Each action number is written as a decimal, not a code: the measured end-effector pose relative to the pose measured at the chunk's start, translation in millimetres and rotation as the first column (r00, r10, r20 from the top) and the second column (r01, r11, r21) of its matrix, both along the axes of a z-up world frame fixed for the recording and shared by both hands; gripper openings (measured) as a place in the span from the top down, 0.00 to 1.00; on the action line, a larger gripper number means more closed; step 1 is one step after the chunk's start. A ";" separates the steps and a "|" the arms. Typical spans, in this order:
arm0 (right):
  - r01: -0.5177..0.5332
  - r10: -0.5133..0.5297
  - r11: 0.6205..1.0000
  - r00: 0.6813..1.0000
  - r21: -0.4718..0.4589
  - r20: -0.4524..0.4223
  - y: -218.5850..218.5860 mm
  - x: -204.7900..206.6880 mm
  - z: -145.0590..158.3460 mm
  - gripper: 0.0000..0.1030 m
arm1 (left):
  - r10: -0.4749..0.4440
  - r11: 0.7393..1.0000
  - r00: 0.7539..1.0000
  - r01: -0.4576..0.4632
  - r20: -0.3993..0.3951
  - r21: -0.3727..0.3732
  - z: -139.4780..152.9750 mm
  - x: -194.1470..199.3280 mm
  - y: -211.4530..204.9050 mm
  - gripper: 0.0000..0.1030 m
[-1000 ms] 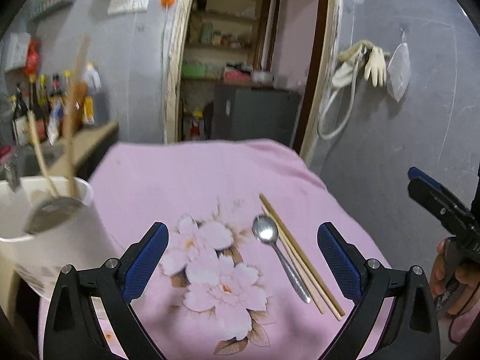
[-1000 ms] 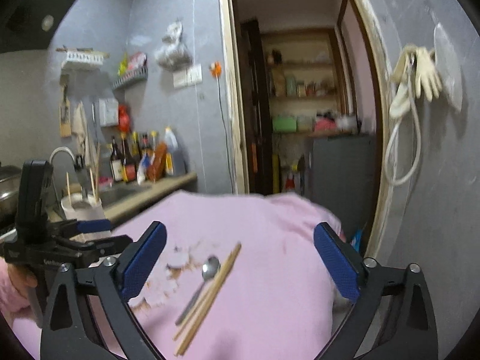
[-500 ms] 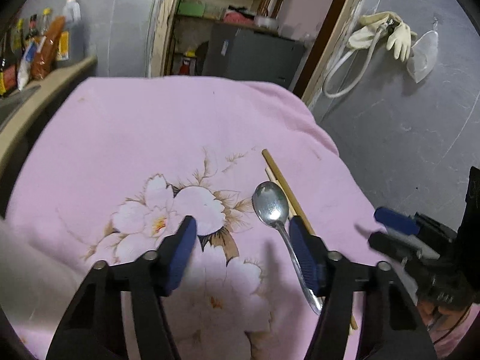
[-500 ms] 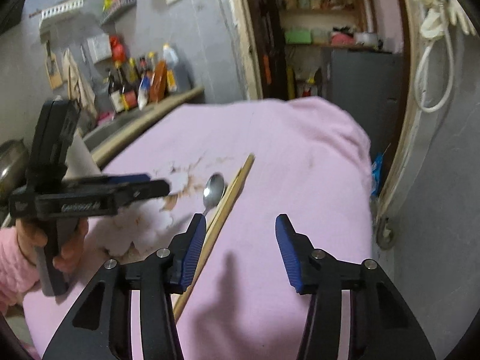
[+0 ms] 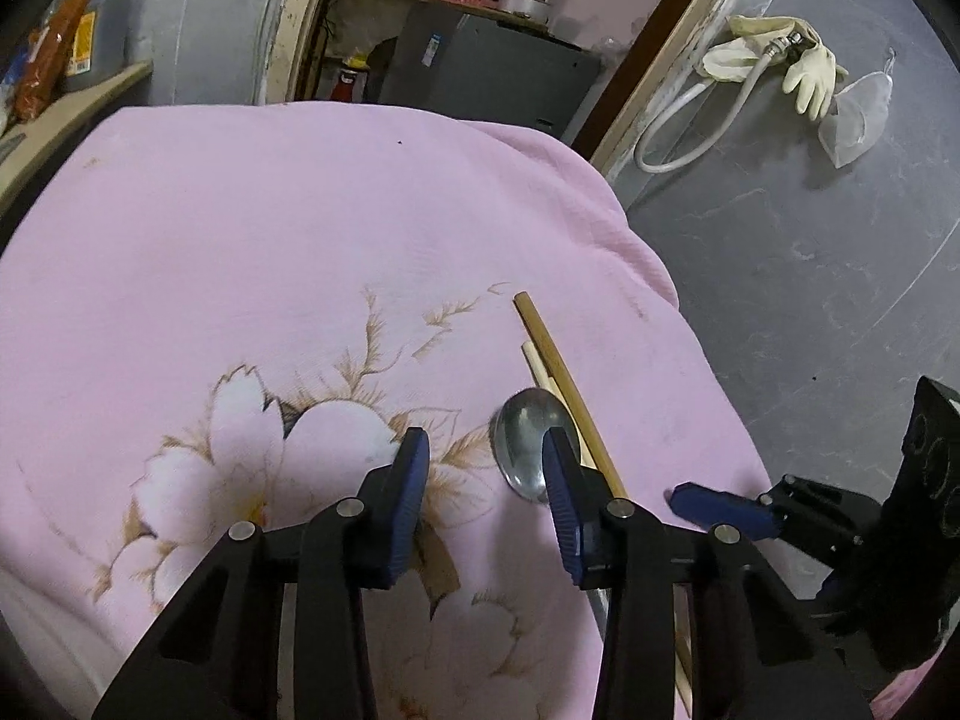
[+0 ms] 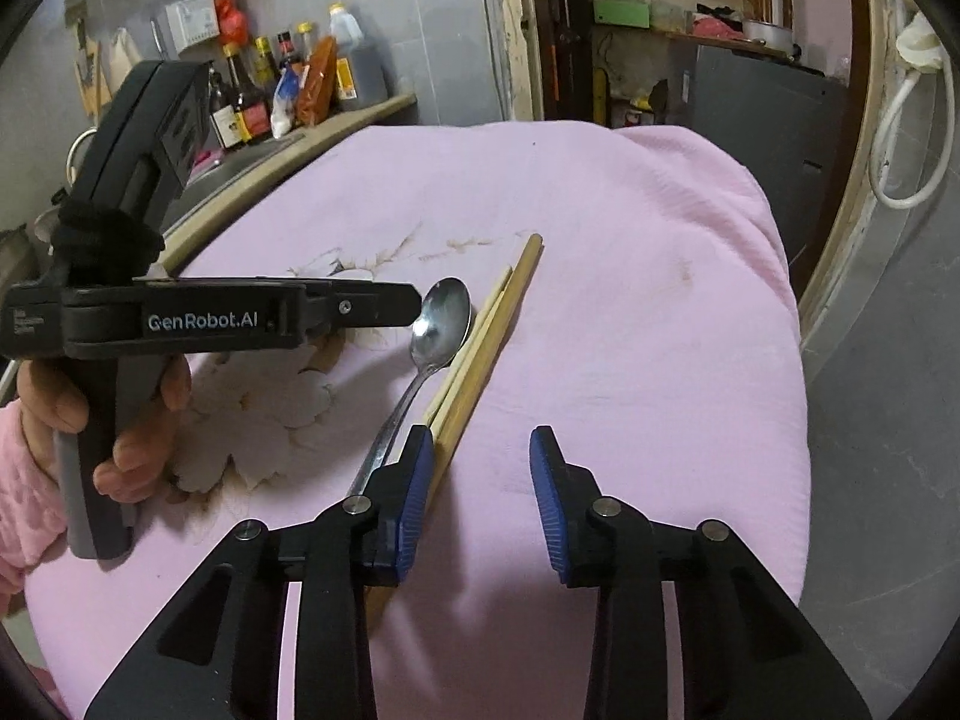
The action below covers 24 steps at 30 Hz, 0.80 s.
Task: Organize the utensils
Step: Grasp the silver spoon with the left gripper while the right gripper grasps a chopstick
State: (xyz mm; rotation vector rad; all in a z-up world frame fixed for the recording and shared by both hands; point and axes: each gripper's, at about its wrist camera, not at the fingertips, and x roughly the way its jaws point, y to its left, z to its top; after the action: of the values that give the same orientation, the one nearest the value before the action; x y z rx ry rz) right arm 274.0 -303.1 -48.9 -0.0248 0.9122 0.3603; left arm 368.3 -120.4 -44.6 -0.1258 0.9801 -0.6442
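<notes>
The left gripper [image 5: 485,480] hangs low over the pink cloth [image 5: 300,252], its blue pads [image 5: 410,501] parted with nothing between them. The spoon [image 5: 528,450] lies bowl-up on the cloth; its bowl sits just ahead of the right-hand pad, which hides part of it, and the handle runs back under that finger. Two chopsticks [image 5: 558,372] lie side by side just beyond the spoon on its outer side, touching it, their far ends reaching past the pad tips. The printed flower [image 5: 264,450] spreads under and ahead of the left-hand pad.

The right gripper [image 6: 480,495] is also released, pads apart over bare cloth [image 6: 630,300], gripping nothing. From this side the spoon [image 6: 441,324] and chopsticks [image 6: 486,348] run diagonally away from the left-hand pad [image 6: 414,495]; the near ends of both pass beneath that finger, so neither lies between the pads. The left gripper [image 6: 384,306] shows side-on here, held by a hand [image 6: 144,420] in a pink sleeve, its tip just beside the spoon bowl; whether it touches cannot be told. In the left view a blue pad [image 5: 720,507] of the right gripper points in from beyond the chopsticks
</notes>
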 end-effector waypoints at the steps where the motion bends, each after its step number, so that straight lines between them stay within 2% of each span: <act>1: 0.003 -0.003 1.000 1.000 -0.006 -0.002 0.0 1.0 0.1 0.71 | -0.001 1.000 1.000 0.001 -0.007 -0.010 -0.6 1.9 1.0 0.67; 6: 0.000 -0.001 0.999 1.000 -0.045 -0.018 8.0 8.3 -2.0 0.72 | -0.013 0.999 1.000 0.012 -0.025 -0.040 -1.9 7.3 1.2 0.67; 12: 0.047 -0.047 0.999 0.998 -0.014 -0.040 -3.0 20.5 0.3 0.82 | -0.038 0.997 0.998 0.035 -0.049 -0.064 -3.7 12.2 -0.3 0.73; 14: 0.071 -0.071 0.997 0.997 -0.022 -0.027 -8.1 21.3 4.0 0.92 | -0.047 0.997 0.997 0.043 -0.054 -0.065 -4.2 14.2 -1.0 0.75; 15: 0.084 -0.085 0.996 0.996 -0.034 -0.018 -10.4 22.2 5.3 0.92 | -0.052 0.997 0.997 0.049 -0.055 -0.065 -3.9 15.0 -4.1 0.75; 18: 0.101 -0.098 0.994 0.993 0.044 -0.072 -24.8 32.4 1.9 0.92 | -0.070 0.996 0.996 0.066 -0.058 -0.058 -4.1 16.2 -9.1 0.81; 20: 0.104 -0.096 0.991 0.990 0.080 -0.105 -27.1 41.0 -0.7 0.92 | -0.078 0.996 0.995 0.075 -0.061 -0.048 -4.9 16.4 -11.2 0.90; 24: 0.107 -0.094 0.990 0.987 0.093 -0.131 -24.9 55.8 -4.4 0.91 | -0.073 0.997 0.996 0.071 -0.051 -0.027 -4.5 16.1 -14.1 0.97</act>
State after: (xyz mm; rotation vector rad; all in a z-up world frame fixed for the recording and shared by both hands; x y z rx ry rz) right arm 329.8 -328.0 -53.4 0.1368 1.0158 0.3155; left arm 384.4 -134.5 -49.1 -0.1308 1.0309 -0.7228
